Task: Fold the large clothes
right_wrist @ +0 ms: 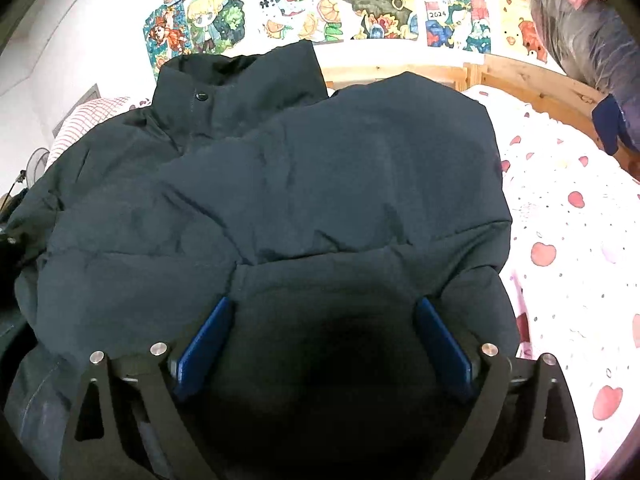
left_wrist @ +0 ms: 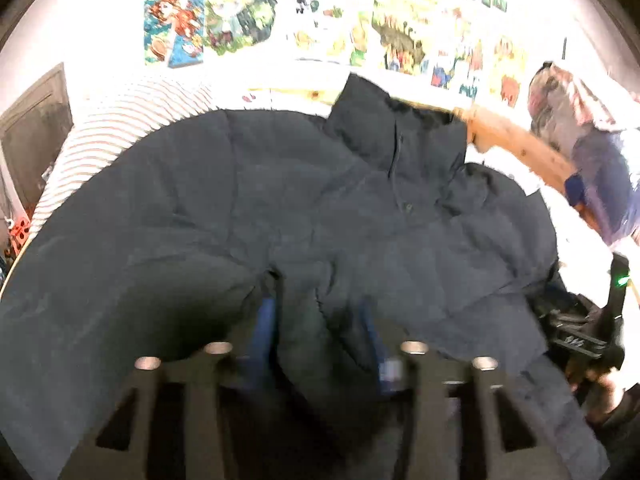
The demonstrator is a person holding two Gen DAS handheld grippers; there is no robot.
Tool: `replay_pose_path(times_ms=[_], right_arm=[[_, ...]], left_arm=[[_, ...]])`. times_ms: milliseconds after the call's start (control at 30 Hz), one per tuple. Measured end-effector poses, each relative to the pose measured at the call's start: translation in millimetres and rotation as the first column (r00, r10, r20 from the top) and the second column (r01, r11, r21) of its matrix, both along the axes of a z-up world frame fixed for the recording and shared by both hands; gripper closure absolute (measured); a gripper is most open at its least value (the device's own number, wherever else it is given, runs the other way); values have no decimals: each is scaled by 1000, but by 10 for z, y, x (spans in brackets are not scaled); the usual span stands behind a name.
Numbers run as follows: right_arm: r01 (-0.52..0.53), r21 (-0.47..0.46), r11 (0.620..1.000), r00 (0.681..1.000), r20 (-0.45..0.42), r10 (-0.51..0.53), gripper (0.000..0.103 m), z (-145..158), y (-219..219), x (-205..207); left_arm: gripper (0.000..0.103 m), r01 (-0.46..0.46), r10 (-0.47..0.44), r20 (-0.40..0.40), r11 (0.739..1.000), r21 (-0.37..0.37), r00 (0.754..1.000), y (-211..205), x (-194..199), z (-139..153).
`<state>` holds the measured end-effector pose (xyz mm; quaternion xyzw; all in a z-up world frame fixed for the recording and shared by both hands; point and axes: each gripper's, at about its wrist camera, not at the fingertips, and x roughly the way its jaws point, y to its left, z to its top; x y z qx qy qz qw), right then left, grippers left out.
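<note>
A dark navy puffer jacket (right_wrist: 280, 200) lies spread on a bed, its quilted, slightly shiny fabric puffed into soft panels with creases between them. Its stand-up collar (right_wrist: 224, 84) points toward the wall, with a round snap button (right_wrist: 201, 97) on the front placket. In the right wrist view one sleeve or side panel lies folded across the jacket's chest.

The left tool (left_wrist: 318, 320) has a bunched fold of the jacket between its blue pads, and the fabric fills the narrow gap between the fingers, so it is gripping the jacket. The right tool (right_wrist: 322, 320) has its blue pads set wide apart, with the jacket's padded lower part bulging between them; I cannot tell whether it is pressing on the fabric or only resting over it. In the left wrist view, the right tool's black body and the hand (left_wrist: 600, 384) holding it show at the right edge, blurred.

The bed sheet (right_wrist: 568, 248) is white with pink-red apple and heart prints. A red-and-white striped pillow (left_wrist: 120, 128) sits beyond the jacket's left side. A pale wooden bed frame (right_wrist: 532, 76) runs along the wall, which is covered with colourful cartoon posters (right_wrist: 360, 12). A bundle of grey and blue clothing (right_wrist: 588, 40) hangs at the right.
</note>
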<state>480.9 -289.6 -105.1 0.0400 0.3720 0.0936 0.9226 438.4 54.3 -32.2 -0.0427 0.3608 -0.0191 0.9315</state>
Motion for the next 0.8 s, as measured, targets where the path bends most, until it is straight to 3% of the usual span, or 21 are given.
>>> replay_pose_path(times_ms=[33,133,300,433,567,800], right_arm=[[6,-3,1000,1000,7,-5,12,-3,6,-25],[26,-19,999,999,33,-25,11,59,-133,13],[62,-66,996,997,51,-58,10,163,-120,-97],[84,-114,990,995,66,-77,10,224,-95,-231],[101,-197,975,992,97,-83,9,323,20,-325],[41,-381,924,992,124,7,10,477,433,-431]], left_arm=[[45,-10,11,28,1000,-28,1000,29,-83,61],[14,-102,112,113,990,-96,987,148,-451,239],[13,-174,193,95,969,-176,977,385,-879,445],[11,-252,273,57,938,-238,960,554,-1226,429],[10,-373,382,-39,866,-334,923,867,-1660,231],[10,-510,515,-118,741,-438,849,1308,-2359,-75]])
